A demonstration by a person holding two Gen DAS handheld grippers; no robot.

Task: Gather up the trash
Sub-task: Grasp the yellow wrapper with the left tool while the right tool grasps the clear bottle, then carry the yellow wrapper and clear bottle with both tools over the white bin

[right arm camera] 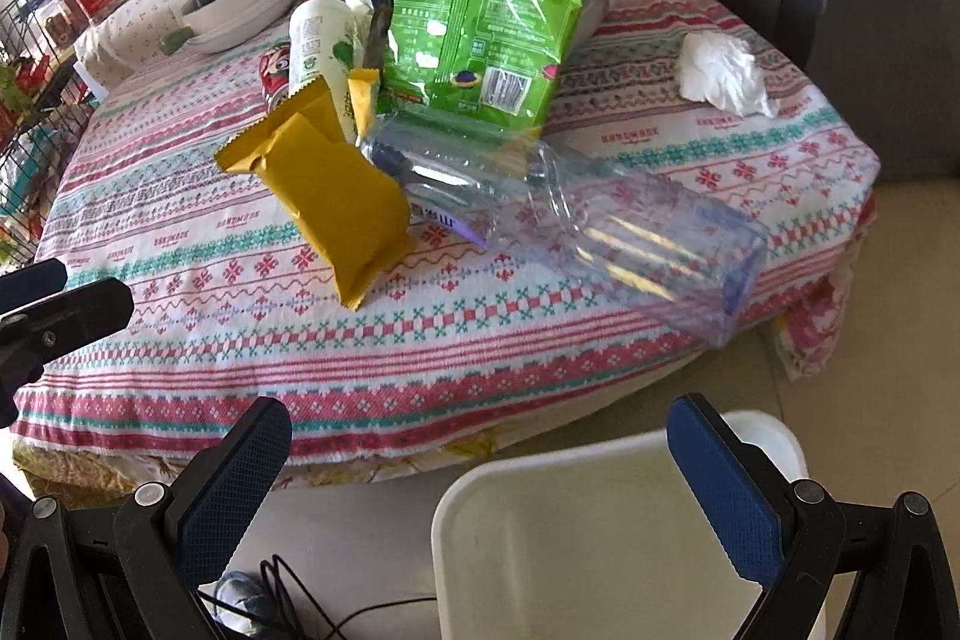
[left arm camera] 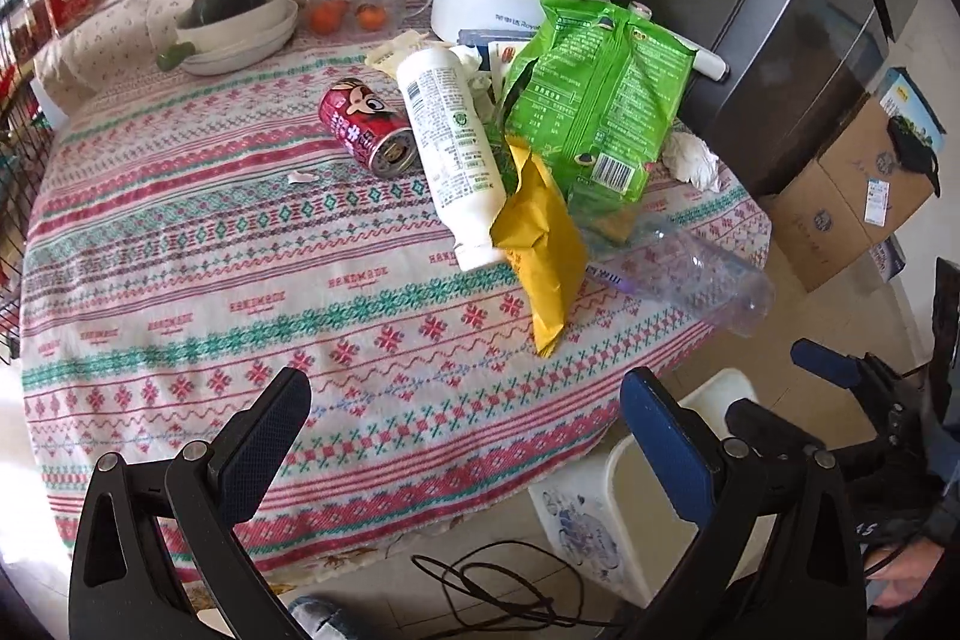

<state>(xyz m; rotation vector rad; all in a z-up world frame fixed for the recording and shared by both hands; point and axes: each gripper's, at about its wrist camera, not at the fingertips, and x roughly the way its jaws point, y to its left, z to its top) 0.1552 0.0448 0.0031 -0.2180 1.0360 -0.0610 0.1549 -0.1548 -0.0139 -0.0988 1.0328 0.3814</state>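
Both your left gripper point(left arm camera: 465, 397) and right gripper point(right arm camera: 480, 427) gape empty; one red drink can point(left arm camera: 367, 126) shows fully only in the left view, one white plastic bin point(right arm camera: 606, 538) best in the right.

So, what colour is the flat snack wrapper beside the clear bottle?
Mustard yellow snack wrapper; clearest in the right wrist view.

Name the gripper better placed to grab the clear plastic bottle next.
Right. The right gripper hangs open facing the clear plastic bottle, beside the white bin; the left gripper faces bare tablecloth.

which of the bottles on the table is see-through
The clear plastic bottle lying at the table's near edge; the other bottle is opaque white with a printed label.
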